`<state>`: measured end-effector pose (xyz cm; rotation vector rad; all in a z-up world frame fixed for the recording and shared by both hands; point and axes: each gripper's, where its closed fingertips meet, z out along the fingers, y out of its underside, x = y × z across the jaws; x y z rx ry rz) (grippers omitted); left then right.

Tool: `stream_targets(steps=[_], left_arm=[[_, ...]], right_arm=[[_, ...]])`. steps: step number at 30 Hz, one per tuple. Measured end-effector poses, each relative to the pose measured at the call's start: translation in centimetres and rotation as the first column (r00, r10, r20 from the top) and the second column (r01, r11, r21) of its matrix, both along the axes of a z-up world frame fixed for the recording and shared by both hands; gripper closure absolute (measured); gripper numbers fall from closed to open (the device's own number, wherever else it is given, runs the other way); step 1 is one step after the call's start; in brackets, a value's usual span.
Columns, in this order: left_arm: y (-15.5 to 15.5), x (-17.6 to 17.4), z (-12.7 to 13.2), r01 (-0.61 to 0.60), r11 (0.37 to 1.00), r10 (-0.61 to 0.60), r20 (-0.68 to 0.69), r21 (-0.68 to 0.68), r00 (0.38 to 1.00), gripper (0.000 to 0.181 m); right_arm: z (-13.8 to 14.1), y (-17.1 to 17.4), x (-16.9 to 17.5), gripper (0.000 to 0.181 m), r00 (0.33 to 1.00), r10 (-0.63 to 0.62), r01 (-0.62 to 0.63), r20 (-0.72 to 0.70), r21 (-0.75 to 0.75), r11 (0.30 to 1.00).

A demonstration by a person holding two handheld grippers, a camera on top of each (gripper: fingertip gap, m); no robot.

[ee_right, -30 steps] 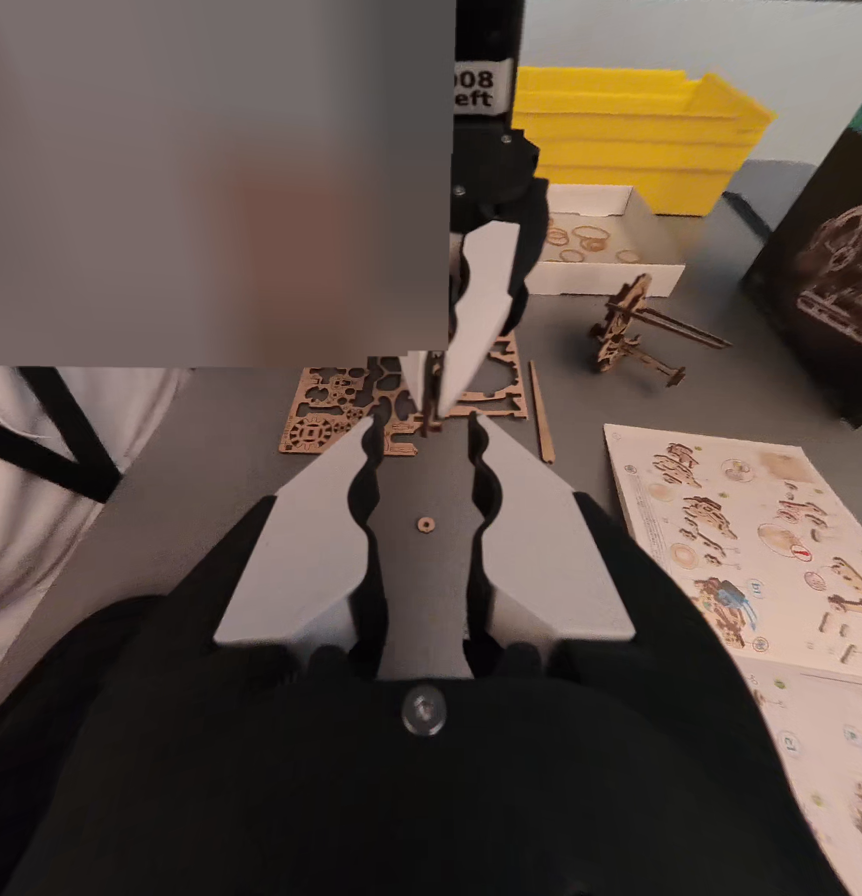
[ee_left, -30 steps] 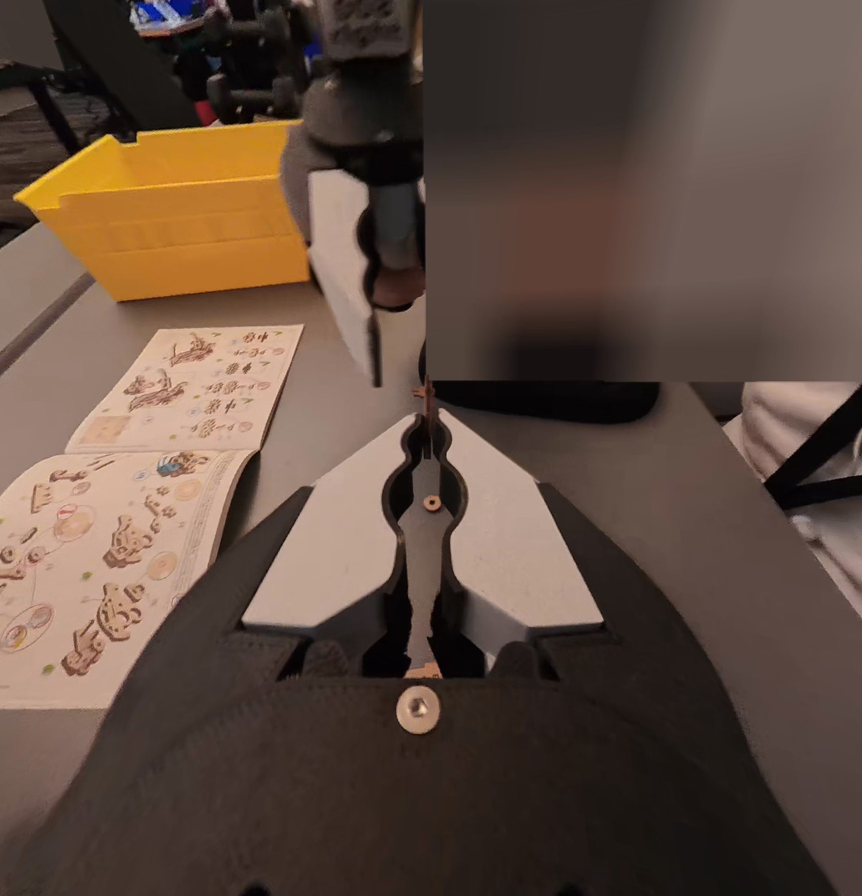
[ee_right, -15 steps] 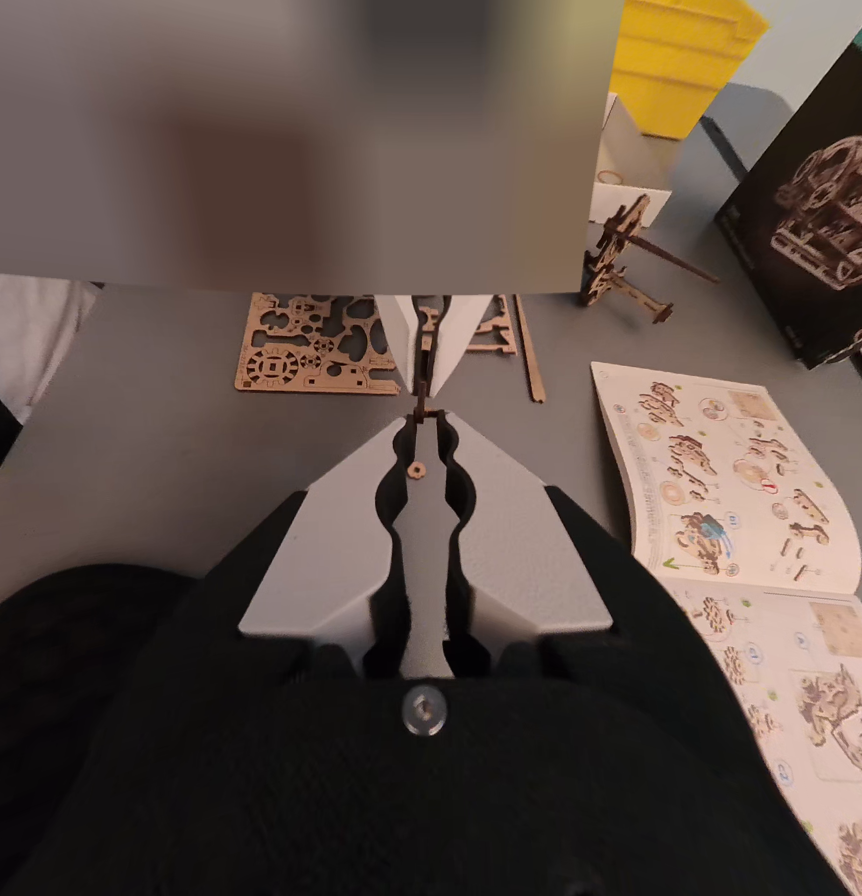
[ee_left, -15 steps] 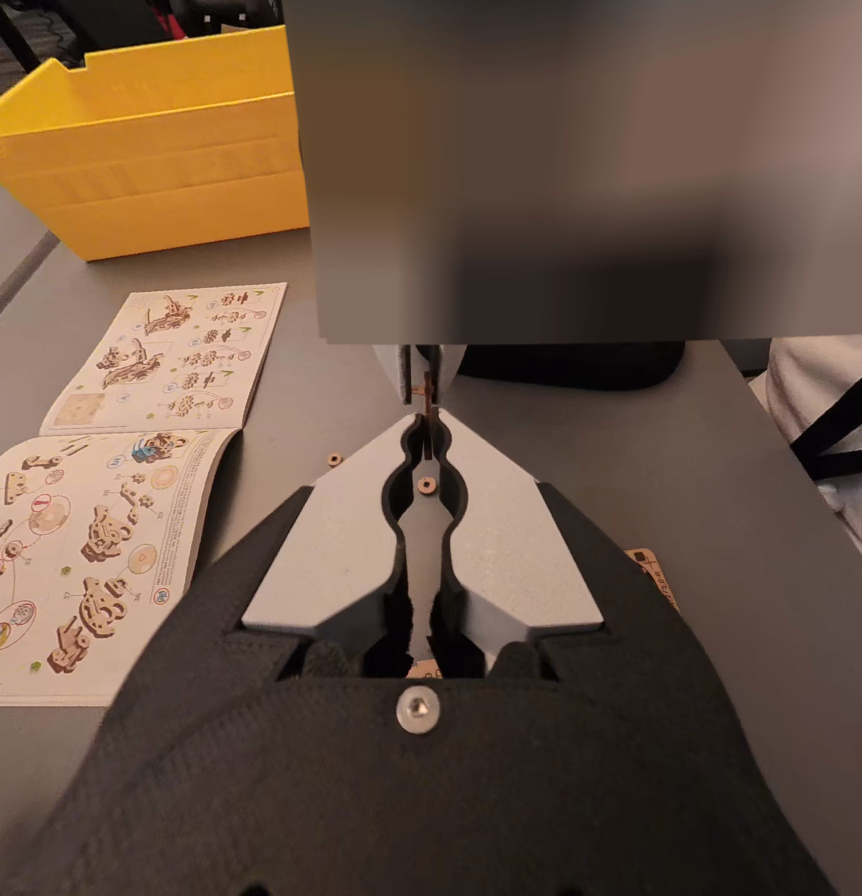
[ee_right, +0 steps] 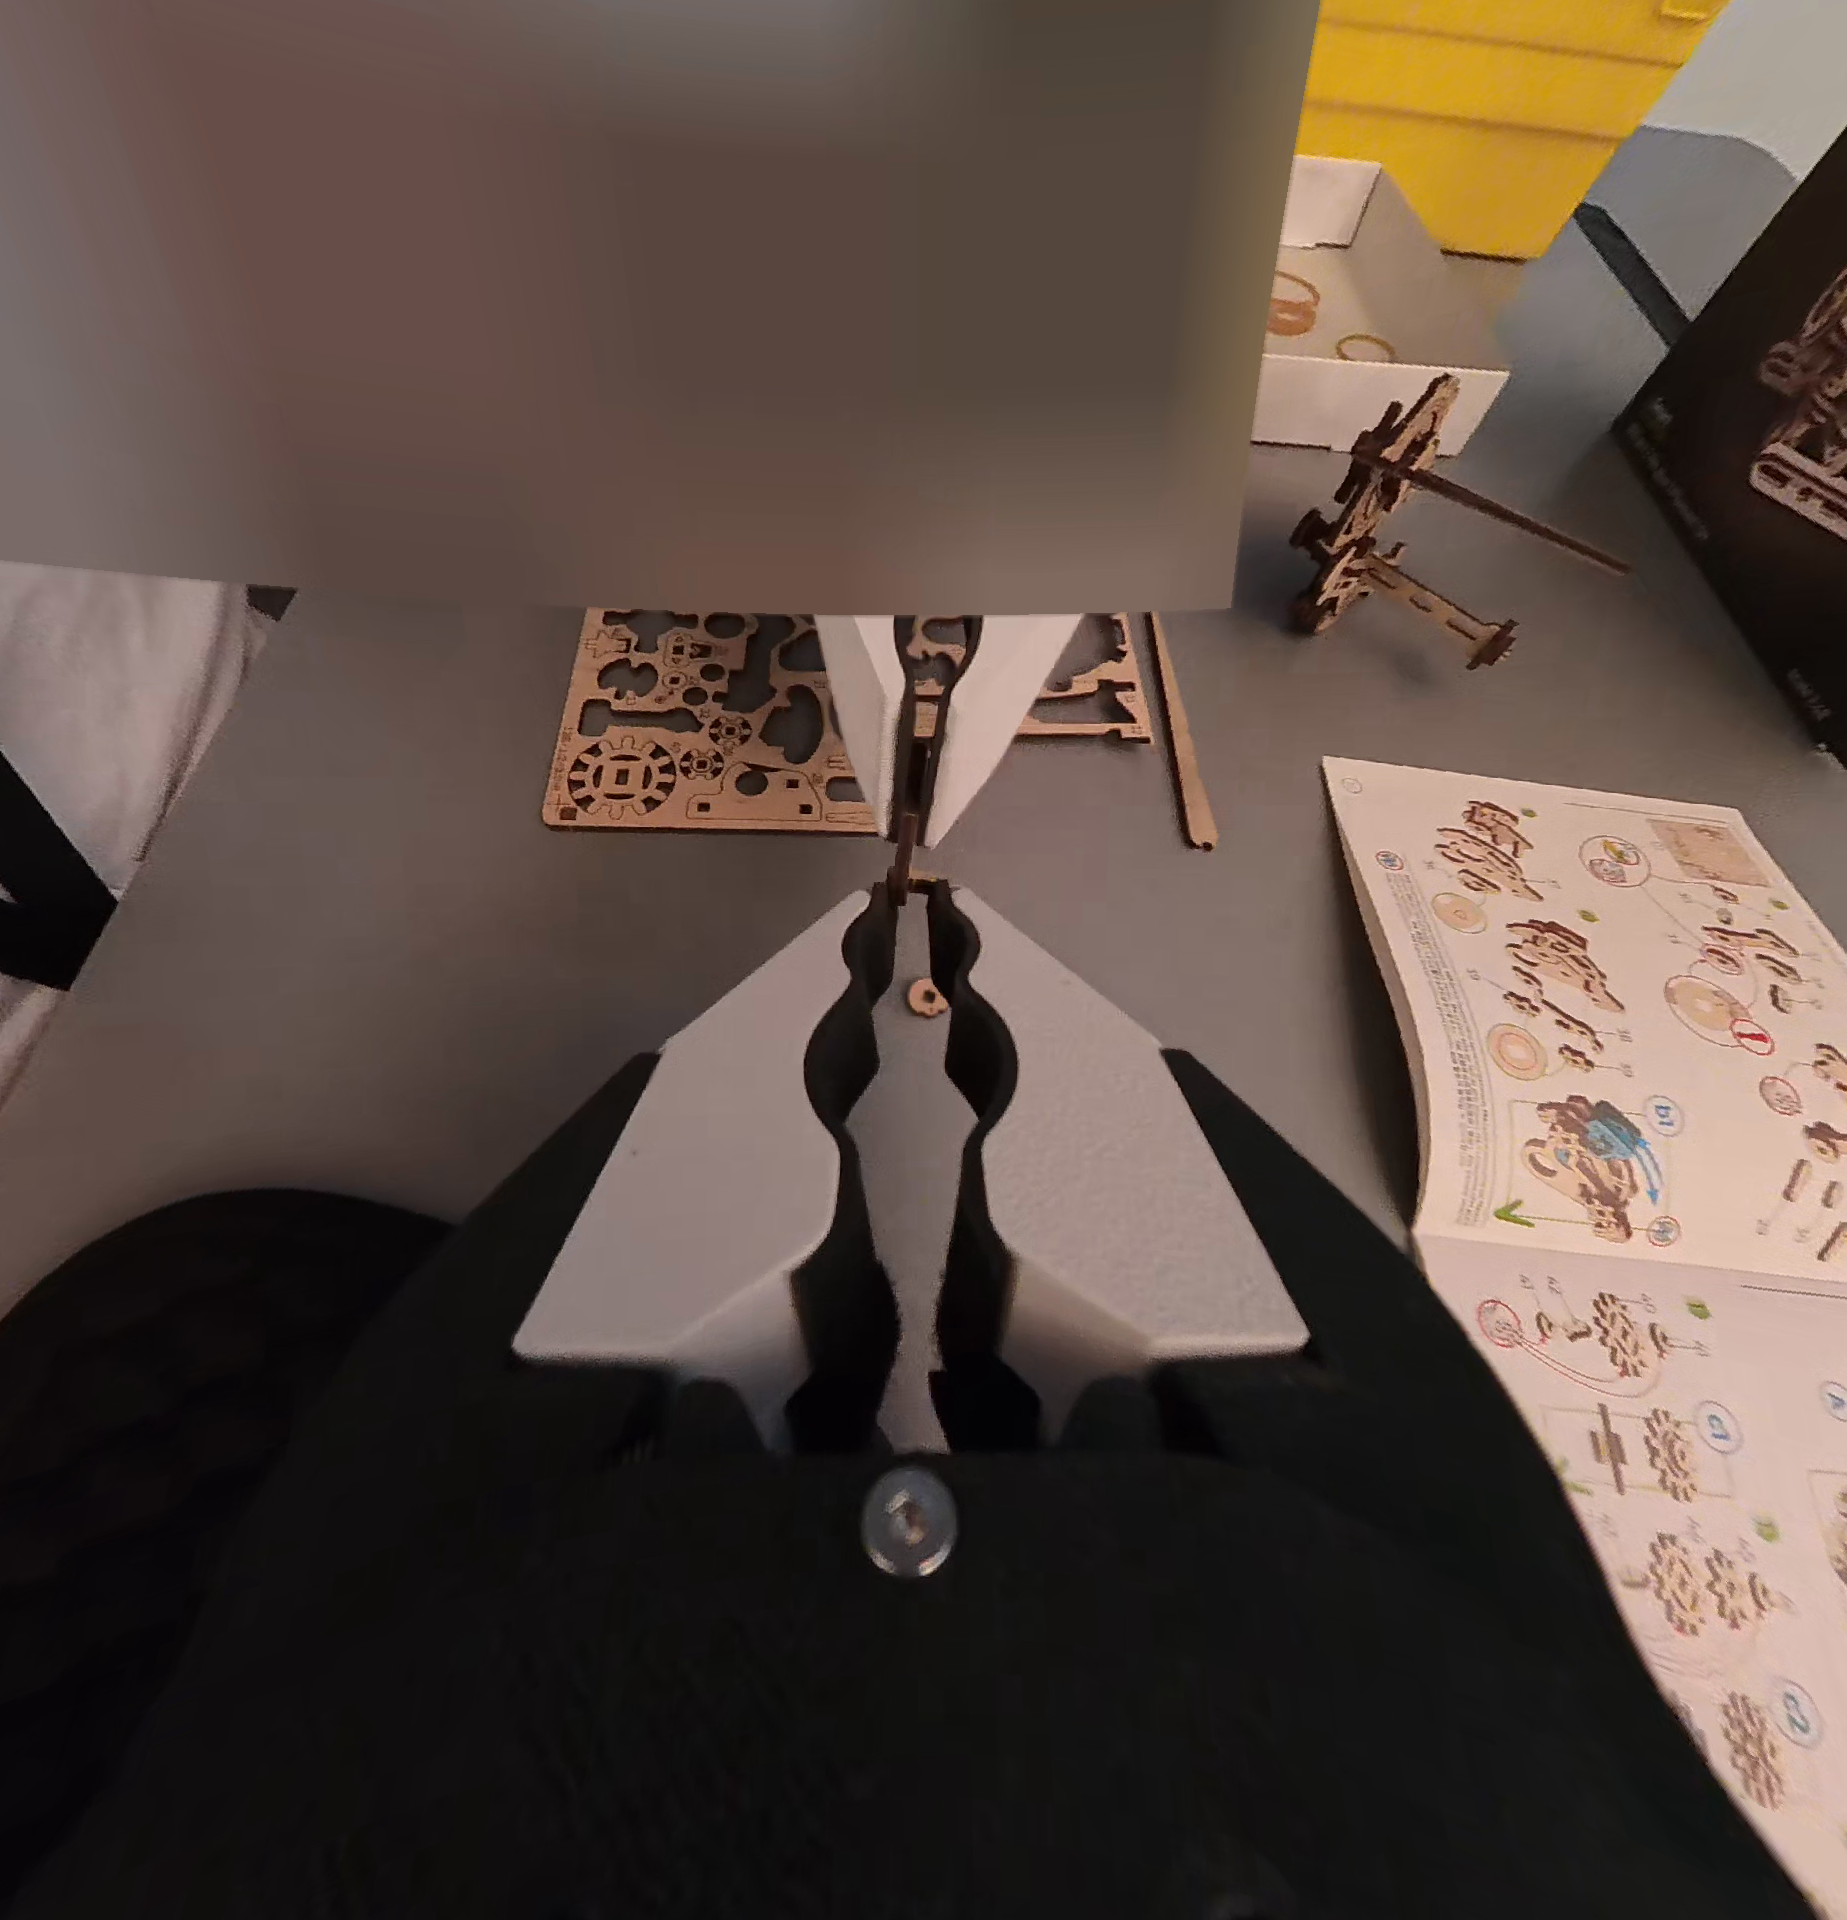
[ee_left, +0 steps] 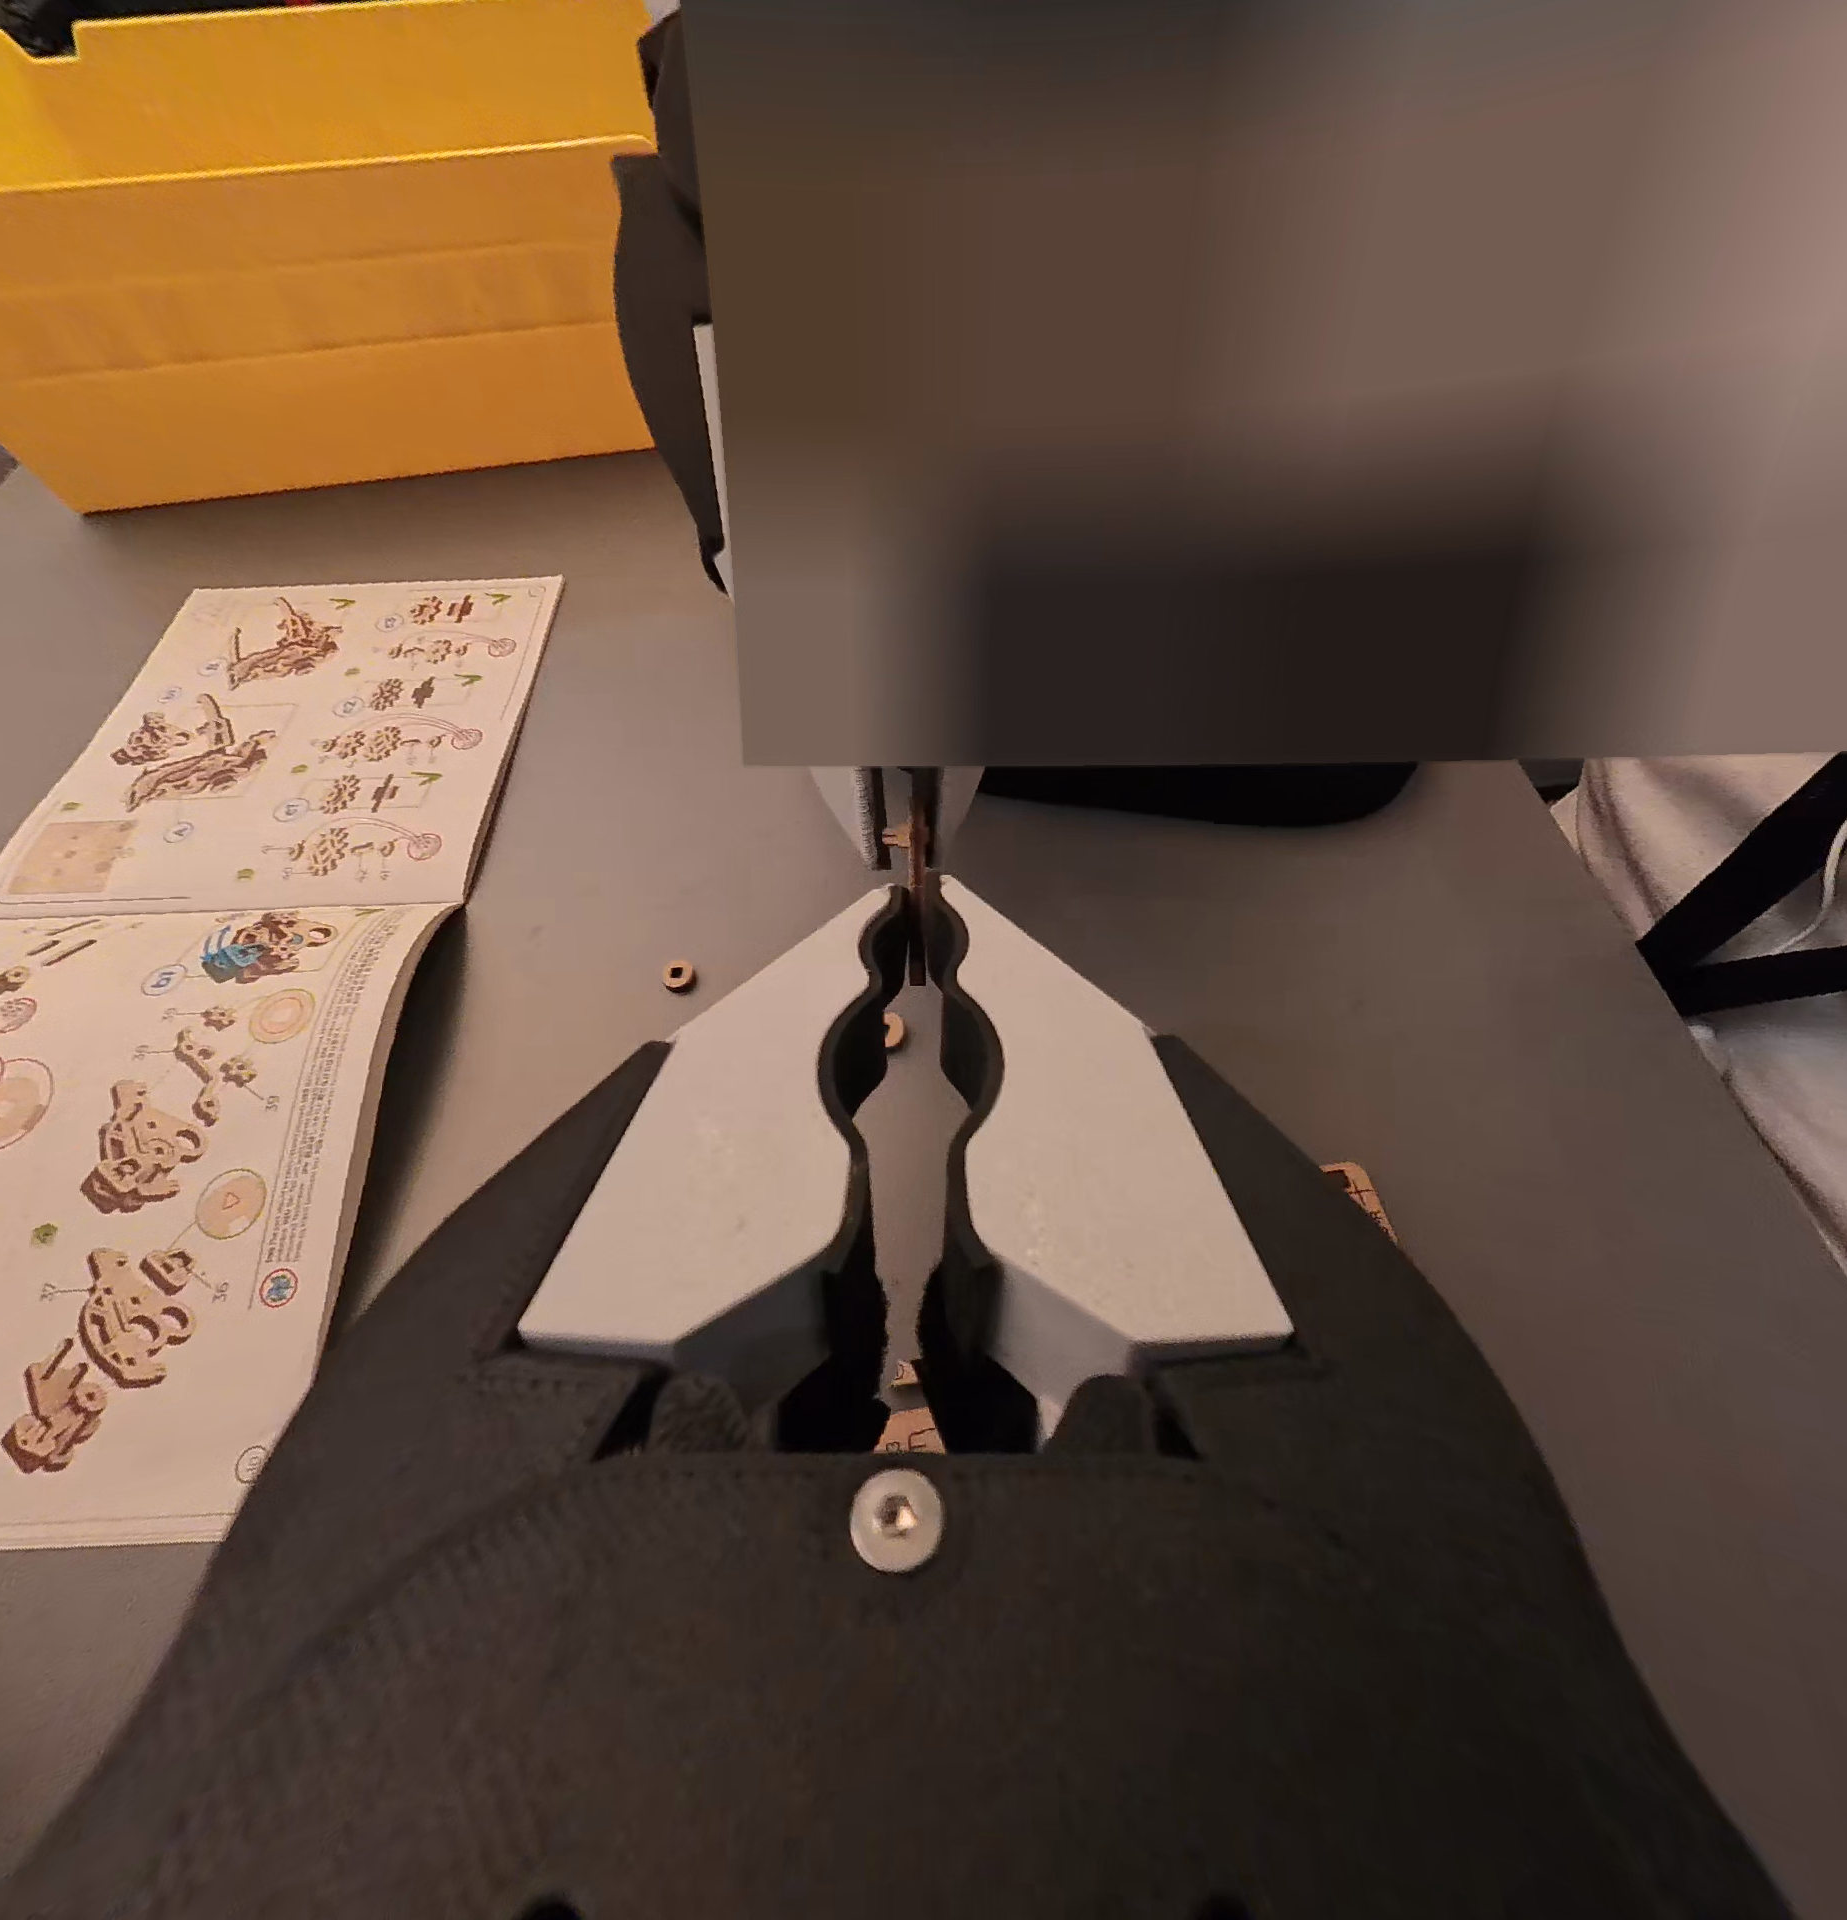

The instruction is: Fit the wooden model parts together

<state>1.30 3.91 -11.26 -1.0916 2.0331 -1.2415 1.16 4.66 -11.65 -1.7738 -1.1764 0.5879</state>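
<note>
While each hand-held gripper (ee_left: 914, 902) (ee_right: 903, 896) pinches a wooden part (ee_right: 906, 847), rings (ee_right: 1368, 346) lie in the white tray (ee_right: 1314, 400).

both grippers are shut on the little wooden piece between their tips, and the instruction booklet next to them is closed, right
Not quite: the instruction booklet lies open, its illustrated pages spread flat on the grey table, as the left wrist view shows. The rest holds: the left gripper and the right gripper are each shut on the thin wooden piece held tip to tip between them.
</note>
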Motion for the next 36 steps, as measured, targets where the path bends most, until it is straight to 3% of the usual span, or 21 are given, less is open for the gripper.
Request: stream_targets(steps=[5, 16, 21, 25, 30, 32, 36], left_arm=[[-0.2, -0.1, -0.3, 0.013, 1.000, -0.013, -0.018, -0.006, 1.000, 0.181], [0.2, 0.5, -0.7, -0.047, 0.998, 0.044, -0.058, -0.044, 0.997, 0.181], [0.6, 0.8, -0.1, -0.073, 0.995, 0.071, -0.035, -0.069, 0.997, 0.181], [0.9, 1.0, 0.3, -0.094, 0.995, 0.094, 0.015, -0.014, 0.995, 0.181], [1.3, 1.2, 0.6, -0.128, 0.984, 0.117, 0.092, 0.125, 0.989, 0.181], [1.1, 1.2, 0.6, -0.122, 0.983, 0.108, 0.102, 0.139, 0.989, 0.181], [1.0, 1.3, 0.7, -0.118, 0.984, 0.105, 0.105, 0.133, 0.989, 0.181]], right_arm=[[-0.3, -0.2, -0.1, 0.177, 1.000, 0.018, -0.018, 0.007, -0.005, 1.000], [-0.9, 0.8, -0.1, 0.174, 0.997, -0.050, 0.048, 0.059, 0.041, 0.998], [-0.8, 1.2, 0.6, 0.166, 0.996, -0.085, 0.085, 0.023, -0.006, 0.996], [0.0, 1.2, 0.5, 0.164, 0.995, -0.079, 0.077, -0.058, -0.033, 0.996], [0.4, 1.4, 0.6, 0.166, 0.995, -0.090, 0.091, -0.035, 0.031, 0.995], [0.6, 1.5, 0.8, 0.174, 0.995, -0.099, 0.100, -0.030, 0.059, 0.993], [0.7, 1.4, 0.8, 0.175, 0.995, -0.094, 0.096, -0.024, 0.078, 0.992]])
